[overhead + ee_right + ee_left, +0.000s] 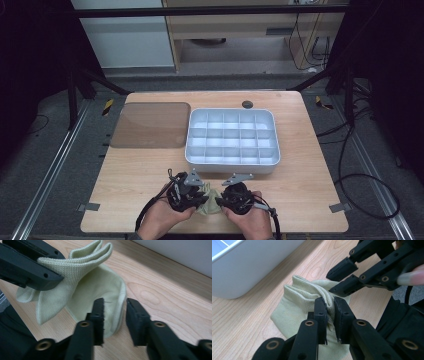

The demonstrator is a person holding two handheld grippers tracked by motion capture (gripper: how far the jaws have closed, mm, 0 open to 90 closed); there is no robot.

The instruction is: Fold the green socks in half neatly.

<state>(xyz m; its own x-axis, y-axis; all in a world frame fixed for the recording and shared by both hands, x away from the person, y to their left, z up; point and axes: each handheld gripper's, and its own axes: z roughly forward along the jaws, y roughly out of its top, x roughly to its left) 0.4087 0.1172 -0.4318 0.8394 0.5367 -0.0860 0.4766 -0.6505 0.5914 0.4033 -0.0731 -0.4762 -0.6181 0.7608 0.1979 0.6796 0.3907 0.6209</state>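
A pale yellow-green sock (pixel 210 203) lies bunched on the wooden table near its front edge, between my two grippers. My left gripper (pixel 203 198) is shut on the sock's ribbed cuff (pixel 297 292); in the left gripper view its jaws (pixel 331 302) pinch the folded fabric and lift it a little. My right gripper (pixel 220 200) faces it from the right. In the right gripper view its jaws (pixel 115 303) stand apart around the sock's rounded edge (pixel 110 290), and the pads do not press on it. The left gripper's jaw (pixel 37 272) shows there at upper left, holding the cuff.
A white tray (pixel 232 168) divided into several small compartments stands just behind the grippers at the table's centre right. A flat brown sheet (pixel 150 125) lies at the back left. Bare wood (pixel 310 185) stretches to the right of the hands.
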